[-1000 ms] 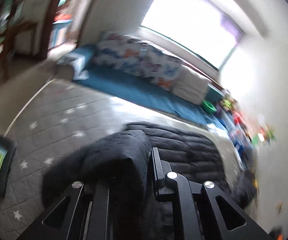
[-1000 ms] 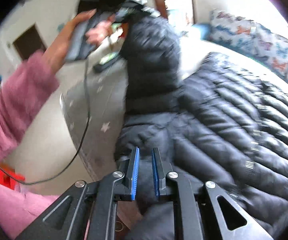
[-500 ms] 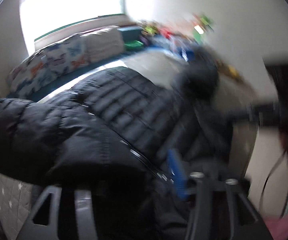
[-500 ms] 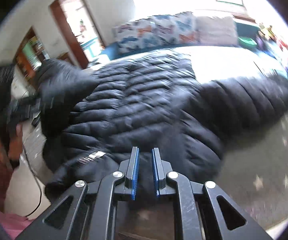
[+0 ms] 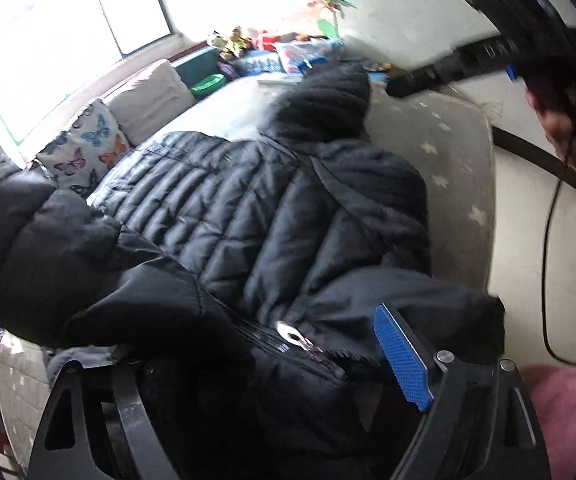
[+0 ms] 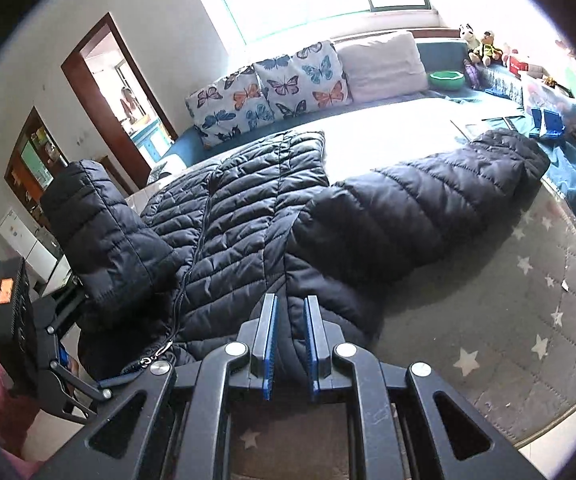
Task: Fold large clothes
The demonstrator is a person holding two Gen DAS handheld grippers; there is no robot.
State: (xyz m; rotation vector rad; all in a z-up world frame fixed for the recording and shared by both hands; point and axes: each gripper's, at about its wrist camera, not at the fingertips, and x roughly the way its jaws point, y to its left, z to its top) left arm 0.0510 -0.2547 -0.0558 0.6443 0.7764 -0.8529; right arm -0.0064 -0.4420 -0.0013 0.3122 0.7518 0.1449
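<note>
The black puffer jacket's sleeve (image 5: 59, 248) buries the left hand-held gripper (image 5: 271, 364)'s left finger. The right hand-held gripper (image 6: 290, 346)'s grip on the collar seems unclear.

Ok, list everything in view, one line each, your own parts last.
jacket: one, black, quilted, spread on the mat
sleeve: one, black, lifted at left by the left gripper
mat: one, grey with white stars, under the jacket
butterfly pillows: two, white with coloured butterflies, along the window
plain pillow: one, off-white, beside them
bowl: one, green, right of the pillows
soft toys: several, far right corner
left gripper: black, blue pads, sleeve draped between the fingers
right gripper: black, blue pads, fingers nearly shut at the jacket's near edge
</note>
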